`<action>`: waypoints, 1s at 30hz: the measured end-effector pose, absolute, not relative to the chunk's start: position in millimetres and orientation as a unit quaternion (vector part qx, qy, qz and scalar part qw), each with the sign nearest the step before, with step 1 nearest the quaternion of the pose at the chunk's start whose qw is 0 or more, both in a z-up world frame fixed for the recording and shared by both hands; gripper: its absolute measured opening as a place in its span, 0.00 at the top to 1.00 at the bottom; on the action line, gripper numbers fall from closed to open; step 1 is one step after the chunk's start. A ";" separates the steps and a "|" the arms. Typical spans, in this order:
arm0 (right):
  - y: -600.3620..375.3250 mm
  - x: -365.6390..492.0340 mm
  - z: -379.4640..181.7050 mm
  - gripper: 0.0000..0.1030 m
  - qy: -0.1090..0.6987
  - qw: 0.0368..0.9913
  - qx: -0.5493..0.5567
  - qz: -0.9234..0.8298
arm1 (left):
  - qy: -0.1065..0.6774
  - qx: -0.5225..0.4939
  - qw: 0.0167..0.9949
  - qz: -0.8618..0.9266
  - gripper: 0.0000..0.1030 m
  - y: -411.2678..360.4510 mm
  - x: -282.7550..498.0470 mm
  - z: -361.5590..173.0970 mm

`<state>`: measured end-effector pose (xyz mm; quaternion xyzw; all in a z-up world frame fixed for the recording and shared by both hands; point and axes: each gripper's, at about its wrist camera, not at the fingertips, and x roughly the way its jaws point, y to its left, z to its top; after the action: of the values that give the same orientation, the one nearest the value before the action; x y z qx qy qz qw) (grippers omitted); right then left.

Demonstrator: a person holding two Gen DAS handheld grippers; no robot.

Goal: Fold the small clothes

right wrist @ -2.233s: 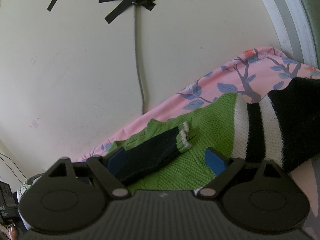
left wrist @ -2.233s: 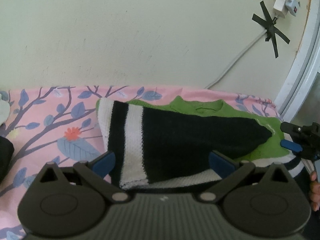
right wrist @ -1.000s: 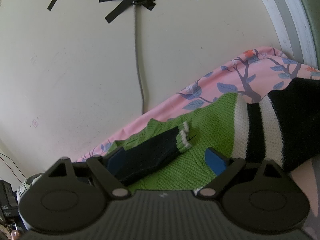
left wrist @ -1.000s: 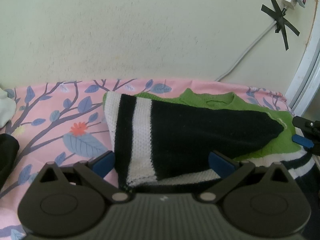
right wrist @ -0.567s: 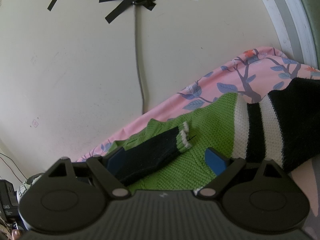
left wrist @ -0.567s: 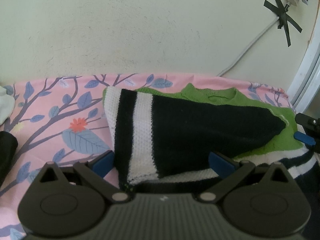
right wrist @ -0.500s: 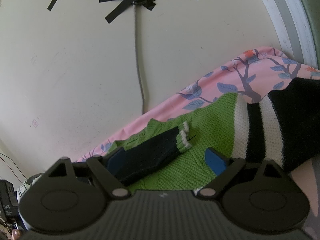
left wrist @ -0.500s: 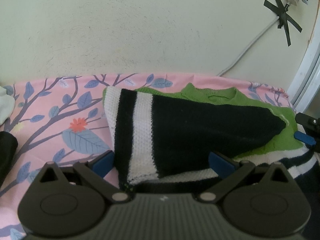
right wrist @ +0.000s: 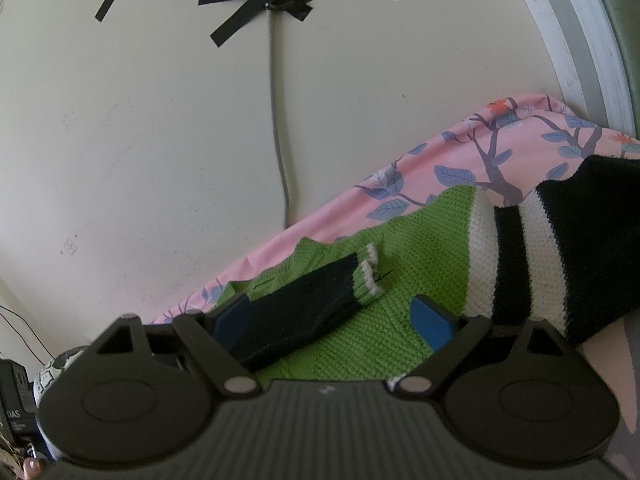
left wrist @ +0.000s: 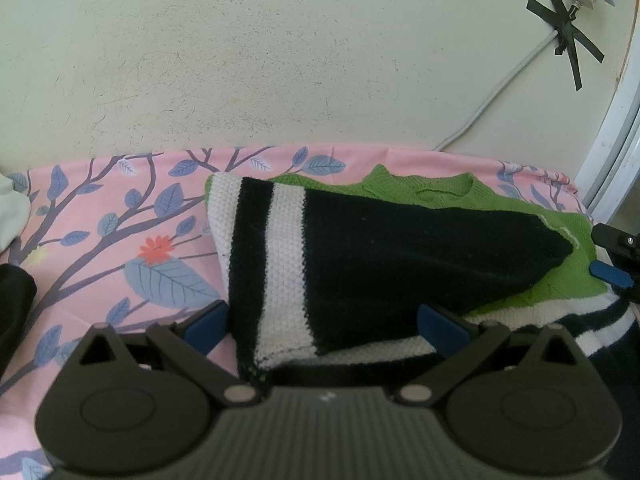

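Lying unchanged on the pink leaf-print sheet at the foot of the cream wall: green, black and white knitted sweater, with the same fold as two seconds back. Shows only a small shift in the left wrist view, so the left gripper has drifted slightly; no shift at all in the right wrist view. Probably means a pause between folds, with no new fold begun.

Points its green neckline toward the wall, striped hem away from it. Carries a black-and-white flap folded over the green body, long axis running along the wall and tapering toward the right gripper. Has a black sleeve with green-and-white cuff laid slantwise across the green body, cuff end nearer the wall.

Left gripper: jaws apart, straddling the flap's edge farthest from the wall, clamped on nothing. Right gripper: jaws likewise apart, low over sleeve and green knit, gripping neither.
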<state>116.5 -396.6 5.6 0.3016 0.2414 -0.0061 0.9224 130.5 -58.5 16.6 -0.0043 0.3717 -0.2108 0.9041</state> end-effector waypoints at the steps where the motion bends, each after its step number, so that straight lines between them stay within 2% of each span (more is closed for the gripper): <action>1: -396.6 116.4 5.5 0.16 0.241 0.922 0.302 -0.006 | 0.372 -0.004 0.904 -0.211 0.00 -58.4 130.6 16.6; 17: -396.0 117.0 6.9 0.18 0.238 0.925 0.296 -0.007 | 0.371 -0.002 0.905 -0.210 0.00 -59.2 130.7 15.8; 19: -397.6 116.3 7.9 0.27 0.235 0.925 0.298 -0.004 | 0.371 -0.002 0.905 -0.210 0.00 -59.4 130.6 15.7; 21: -401.5 111.5 12.0 0.48 0.237 0.924 0.301 -0.009 | 0.371 -0.002 0.905 -0.210 0.00 -59.1 130.5 15.8; 22: -403.4 107.0 15.2 0.50 0.238 0.924 0.299 -0.017 | 0.371 -0.002 0.905 -0.211 0.00 -59.0 130.4 15.8; 26: -423.0 62.9 38.5 0.52 0.214 0.928 0.302 -0.030 | 0.371 0.000 0.905 -0.209 0.00 -59.5 130.5 15.5; 30: -455.0 5.1 58.6 0.48 0.195 0.925 0.316 -0.083 | 0.371 0.001 0.905 -0.209 0.00 -59.8 130.8 15.6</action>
<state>5.1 -455.0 58.6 0.3162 0.1951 -0.0827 0.9247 130.8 -59.8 15.6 0.0012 0.3706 -0.2094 0.9049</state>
